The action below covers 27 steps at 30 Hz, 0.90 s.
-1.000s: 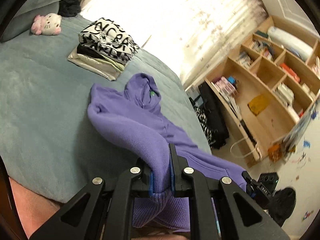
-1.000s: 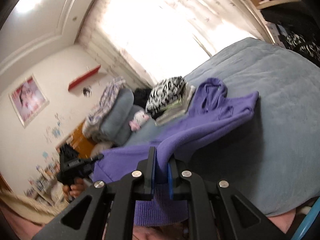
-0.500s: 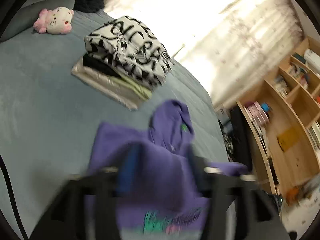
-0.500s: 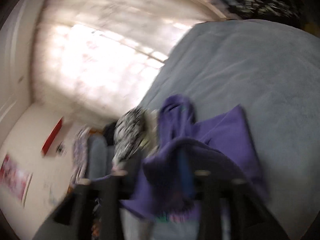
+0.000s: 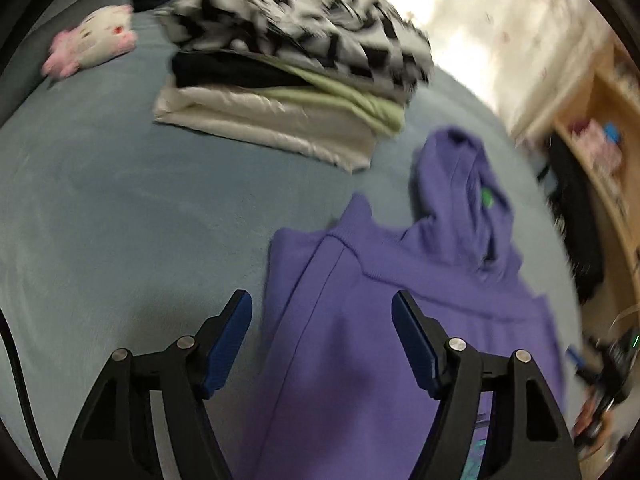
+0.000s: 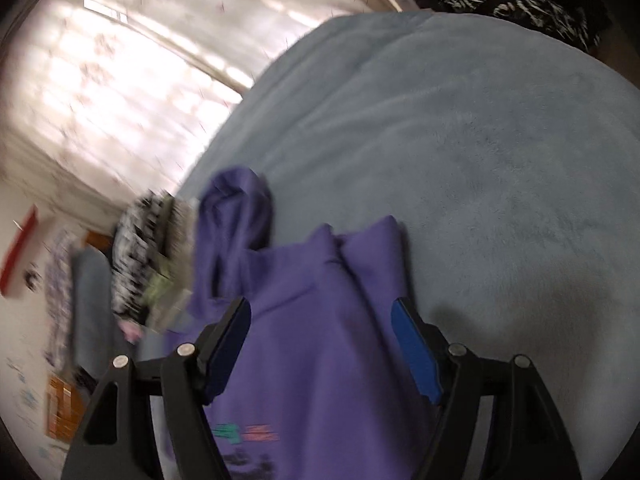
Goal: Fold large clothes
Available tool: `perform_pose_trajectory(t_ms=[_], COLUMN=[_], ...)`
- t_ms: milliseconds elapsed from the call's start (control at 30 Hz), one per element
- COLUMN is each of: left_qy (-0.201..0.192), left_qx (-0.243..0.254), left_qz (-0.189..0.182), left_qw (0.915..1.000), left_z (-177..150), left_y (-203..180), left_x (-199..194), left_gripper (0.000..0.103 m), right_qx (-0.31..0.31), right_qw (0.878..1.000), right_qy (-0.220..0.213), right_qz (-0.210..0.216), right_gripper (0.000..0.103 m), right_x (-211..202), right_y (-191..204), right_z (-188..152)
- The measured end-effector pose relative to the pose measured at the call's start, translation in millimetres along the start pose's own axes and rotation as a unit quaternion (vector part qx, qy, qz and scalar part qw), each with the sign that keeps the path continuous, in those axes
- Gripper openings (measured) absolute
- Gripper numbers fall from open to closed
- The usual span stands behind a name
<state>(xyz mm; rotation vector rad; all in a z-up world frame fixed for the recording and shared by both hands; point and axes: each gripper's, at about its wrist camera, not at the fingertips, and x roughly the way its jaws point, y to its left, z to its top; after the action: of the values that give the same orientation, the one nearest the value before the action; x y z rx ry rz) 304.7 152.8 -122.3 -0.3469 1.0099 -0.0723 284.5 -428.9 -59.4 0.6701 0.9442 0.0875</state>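
Both grippers [image 5: 322, 336] [image 6: 320, 340] agape above purple hoodie [image 5: 384, 320]

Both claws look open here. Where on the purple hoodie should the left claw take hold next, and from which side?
Probably the hoodie's left folded edge, near the shoulder. That edge lies just inside the open left claw, raised slightly off the bed, so coming in low from the bare bed side should slide a finger under it.

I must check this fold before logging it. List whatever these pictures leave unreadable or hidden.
- Purple hooded sweatshirt: its lower part runs off the bottom edge behind the open left claw in the left wrist view.
- Its chest print: blurred, partly behind the open right claw in the right wrist view.
- Black-and-white patterned top on the folded pile: lettering smeared by motion blur.
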Motion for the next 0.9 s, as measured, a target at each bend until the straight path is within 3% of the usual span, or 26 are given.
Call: perform_pose_trajectory(t_ms=[133, 400, 433, 467, 500, 533, 567, 600, 667, 800, 900], left_qy=[0.016, 0.025, 0.024, 0.023, 0.023, 0.018, 0.01, -0.008, -0.039, -0.091, -0.102], left_qx=[0.05, 0.097, 0.104, 0.112, 0.124, 0.137, 0.15, 0.171, 0.178, 0.128, 0.122], left_qz=[0.02, 0.049, 0.053, 0.053, 0.052, 0.06, 0.074, 0.091, 0.097, 0.058, 0.064], left_qw=[0.9984, 0.9937, 0.9929, 0.992, 0.9907, 0.9886, 0.9859, 0.981, 0.9785, 0.9859, 0.9852], left_z=[5, 12, 11, 10, 8, 6, 3, -2, -4, 9, 16], left_y=[-14, -33, -37, -40, -44, -49, -53, -61, -67, -62, -64], left_x=[26, 63, 68, 71, 73, 73, 71, 67, 53, 19, 25], left_gripper=[0.049, 0.039, 0.033, 0.027, 0.012, 0.009, 0.008, 0.007, 0.006, 0.006, 0.006], right_qx=[-0.043, -0.127, -0.141, -0.155, -0.169, -0.185, -0.195, -0.201, -0.199, -0.171, -0.175], right_qw=[0.999, 0.989, 0.986, 0.983, 0.979, 0.976, 0.973, 0.971, 0.973, 0.977, 0.972], right_qy=[0.015, 0.046, 0.051, 0.054, 0.052, 0.043, 0.035, 0.029, -0.01, -0.105, -0.13], right_qz=[-0.015, -0.056, -0.069, -0.084, -0.097, -0.11, -0.121, -0.127, -0.116, -0.071, -0.085], right_gripper=[0.073, 0.072, 0.069, 0.06, 0.052, 0.045, 0.022, 0.01, 0.009, 0.009, 0.009], right_x=[28, 74, 81, 88, 90, 90, 87, 84, 63, 8, 6], right_y=[11, 42, 45, 50, 52, 56, 57, 58, 59, 64, 67], right_z=[12, 14, 11, 8, 5, 1, -1, -2, -4, -2, 1])
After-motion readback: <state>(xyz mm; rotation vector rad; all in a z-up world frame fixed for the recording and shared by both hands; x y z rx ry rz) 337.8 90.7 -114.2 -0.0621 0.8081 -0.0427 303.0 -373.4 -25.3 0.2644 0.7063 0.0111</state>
